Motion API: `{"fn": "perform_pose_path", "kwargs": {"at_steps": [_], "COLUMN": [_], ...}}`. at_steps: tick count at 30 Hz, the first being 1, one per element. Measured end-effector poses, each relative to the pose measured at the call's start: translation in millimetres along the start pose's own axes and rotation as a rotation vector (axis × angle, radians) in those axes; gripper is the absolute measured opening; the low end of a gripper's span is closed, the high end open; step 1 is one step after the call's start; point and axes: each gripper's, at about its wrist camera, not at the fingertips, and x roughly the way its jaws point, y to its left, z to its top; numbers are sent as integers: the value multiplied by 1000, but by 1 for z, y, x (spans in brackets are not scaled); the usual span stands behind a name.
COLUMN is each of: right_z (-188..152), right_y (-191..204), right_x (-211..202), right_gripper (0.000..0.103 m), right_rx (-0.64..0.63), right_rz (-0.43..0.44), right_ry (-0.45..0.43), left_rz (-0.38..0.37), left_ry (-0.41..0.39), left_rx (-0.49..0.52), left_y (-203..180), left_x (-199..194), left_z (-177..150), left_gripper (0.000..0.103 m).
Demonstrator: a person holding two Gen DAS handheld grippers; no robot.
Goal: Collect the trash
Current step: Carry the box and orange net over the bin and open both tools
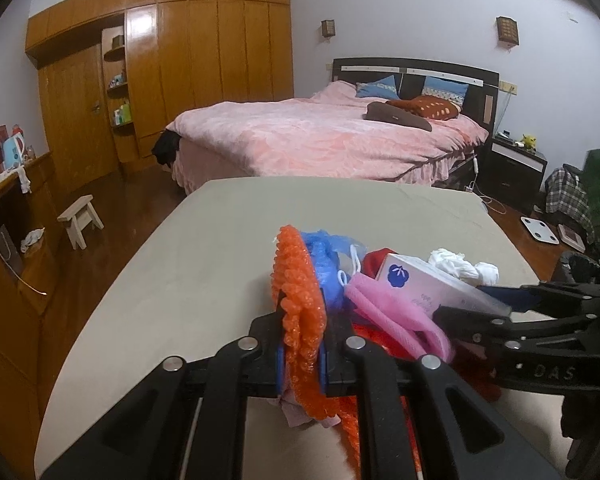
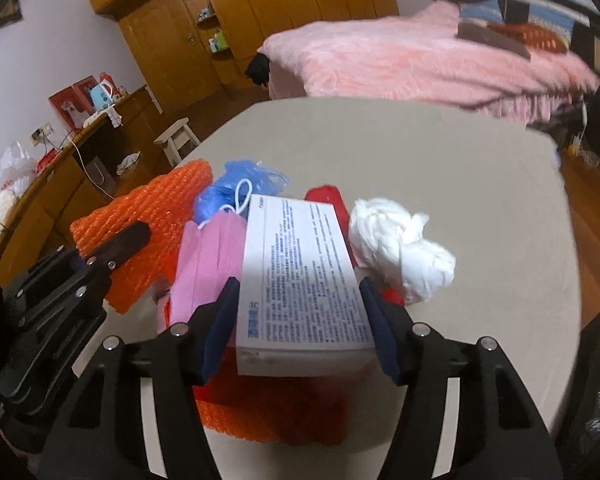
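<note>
Nearest in the left wrist view, the left gripper [image 1: 302, 354] is clamped on an upright fold of orange bubble wrap [image 1: 300, 300], pinched tight between its fingers. In the right wrist view, the right gripper [image 2: 300, 322] is seen with its fingers spread on either side of a white printed box [image 2: 300, 272]; the right pad stands clear of the box, and contact at the left pad cannot be told.

The trash is gathered in one heap at the near edge of the beige table [image 2: 440, 152]. A pink mesh piece [image 2: 204, 264] lies just left of the box, with a crumpled blue plastic bag [image 2: 236, 188] behind it. A red item [image 2: 328, 196] shows behind the box. A wad of white tissue [image 2: 396, 248] rests on the table just right of the box.

Beyond the table, a bed with a pink cover [image 1: 320, 136] is seen, and a wooden wardrobe [image 1: 204, 40] fills the far wall. A small wooden stool [image 1: 80, 218] stands on the floor to the left.
</note>
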Motion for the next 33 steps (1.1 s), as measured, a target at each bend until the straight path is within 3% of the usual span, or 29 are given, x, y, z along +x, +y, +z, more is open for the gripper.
{"fn": "perform_pose_path", "kwargs": {"at_steps": [9, 18, 24, 33], "right_z": [11, 20, 8, -36], "right_y": [6, -17, -48, -113], "right_x": [-51, -113, -161, -229], "right_gripper": [57, 57, 57, 57], "right_rx": [-16, 41, 99, 194], "right_rz": [-38, -96, -173, -363], "right_ry": [-153, -266, -324, -358], "left_rz": [-16, -104, -208, -390], "left_ry": [-70, -144, -172, -170], "left_rx": [-1, 20, 65, 158], "left_y": [-4, -38, -84, -181], "left_x": [-27, -63, -76, -79], "left_z": [19, 45, 56, 58], "left_gripper": [12, 12, 12, 12]}}
